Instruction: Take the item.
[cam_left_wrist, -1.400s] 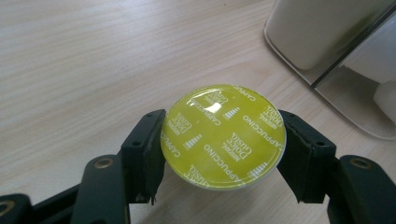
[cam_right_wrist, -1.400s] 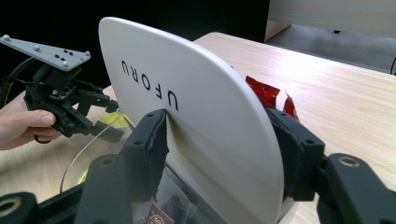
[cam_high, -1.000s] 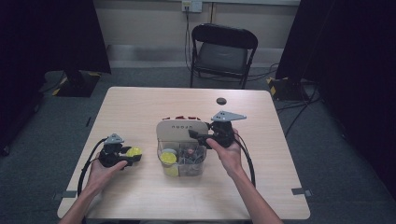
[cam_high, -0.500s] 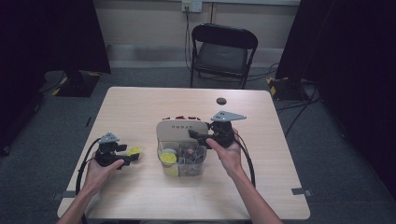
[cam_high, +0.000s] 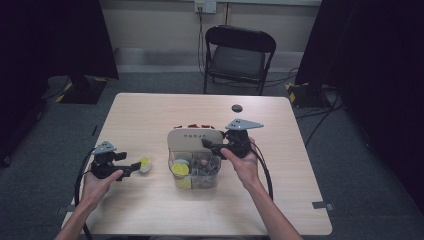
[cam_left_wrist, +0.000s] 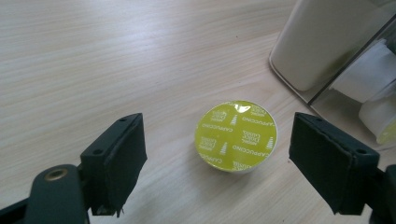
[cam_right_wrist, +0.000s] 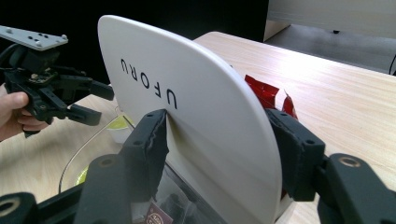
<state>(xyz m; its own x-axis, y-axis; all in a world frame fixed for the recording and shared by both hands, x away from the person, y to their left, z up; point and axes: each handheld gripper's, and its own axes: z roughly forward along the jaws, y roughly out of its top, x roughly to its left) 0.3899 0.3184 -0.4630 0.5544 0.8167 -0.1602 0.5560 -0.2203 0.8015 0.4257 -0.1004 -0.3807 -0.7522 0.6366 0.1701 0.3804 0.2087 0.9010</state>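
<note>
A yellow-lidded coffee capsule marked Cappuccino stands on the wooden table, left of a clear container that holds more capsules. My left gripper has just been opening. Its jaws stand wide on either side of the capsule and do not touch it. In the high view the left gripper sits just left of the capsule. My right gripper is shut on the container's upright white lid, one pad on each face. The right gripper is at the lid's right side.
Red packets lie behind the lid. A small black disc rests near the table's far edge. A black folding chair stands beyond the table. Cables trail from both grippers toward the person.
The left gripper's jaws opened and let go of the yellow capsule, which now stands on the table. The left hand drew back to the left. The right gripper kept still on the lid.
</note>
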